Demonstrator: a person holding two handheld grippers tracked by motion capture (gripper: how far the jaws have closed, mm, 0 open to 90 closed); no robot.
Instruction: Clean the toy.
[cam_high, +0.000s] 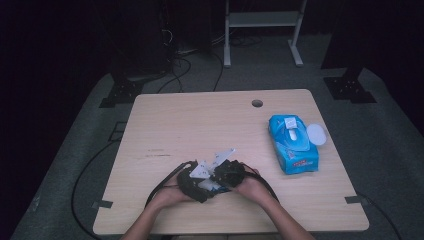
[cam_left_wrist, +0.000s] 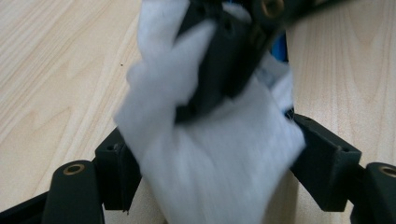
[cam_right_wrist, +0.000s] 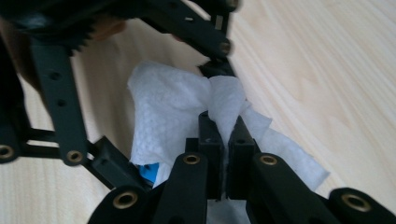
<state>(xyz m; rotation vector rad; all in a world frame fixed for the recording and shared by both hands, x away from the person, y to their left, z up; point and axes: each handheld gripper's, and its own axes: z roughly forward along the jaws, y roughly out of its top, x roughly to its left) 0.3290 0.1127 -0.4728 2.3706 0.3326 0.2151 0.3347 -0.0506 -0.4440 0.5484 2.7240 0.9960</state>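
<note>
Near the front edge of the desk (cam_high: 165, 125), a little left of its middle, the two hands meet with a white wet wipe (cam_high: 210, 186) between their tools, so the wipe is already out of the blue wipes pack (cam_high: 293, 144), which lies toward the right edge with its round lid (cam_high: 316, 134) flipped open beside it. What is in hand looks like folding or bunching the sheet; I judge the pulling-out step done and the shaping of the wipe only partly done, since the sheet hangs loose and crumpled with no tidy fold. Closing the pack also appears to be left. The right gripper (cam_right_wrist: 227, 140) has its jaws pressed together with a pinched ridge of the wipe (cam_right_wrist: 187, 107) rising between them, a firm grip on the cloth. The left gripper (cam_left_wrist: 205, 154) stands partly open, its two black jaws spread to either side of the sheet (cam_left_wrist: 210, 158); the wipe lies between them and drapes over them, but the blur leaves it unclear whether the pads actually press on it. In the left gripper view, the other tool's dark jaws come down into the cloth from above. Both tools sit close together just above the desk's wooden top.
</note>
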